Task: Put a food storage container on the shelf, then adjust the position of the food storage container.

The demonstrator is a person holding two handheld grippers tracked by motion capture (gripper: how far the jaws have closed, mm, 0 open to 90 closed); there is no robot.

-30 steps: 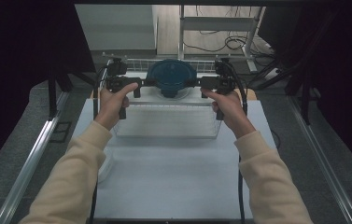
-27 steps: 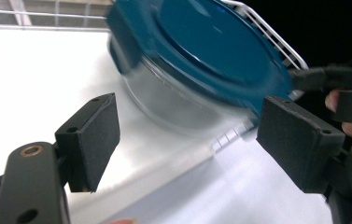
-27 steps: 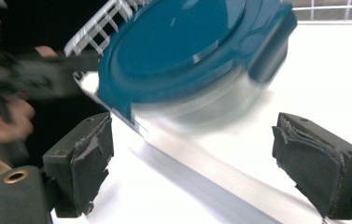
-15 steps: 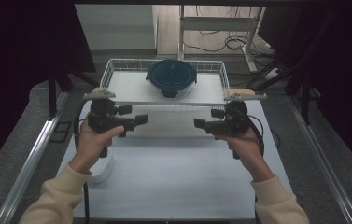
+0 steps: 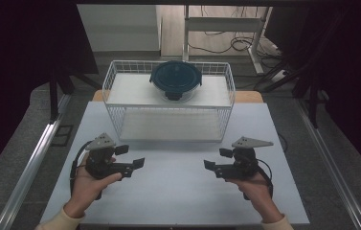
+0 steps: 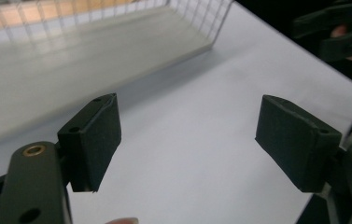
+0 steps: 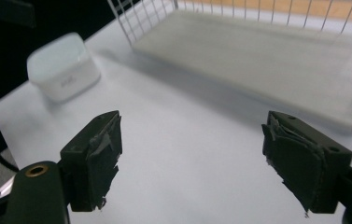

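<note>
**Container on the rack, both grippers back near the person**

On top of the white wire rack, at the upper middle of the high view, stands the round container with the dark blue lid. It sits upright on the upper shelf, a little right of the centre, and nothing touches it. I judge that the placing is done.

At the lower left of the same view, the left gripper is held over the bare table, well apart from the rack. Its 2 jaws stand apart with nothing between them. At the lower right, the right gripper points toward the left one. Its jaws have just been closing a little, but they are still apart and empty.

A small white box lies at the table edge in the right gripper view, untouched.

What is left seems very little: perhaps only to rest the hands.
</note>
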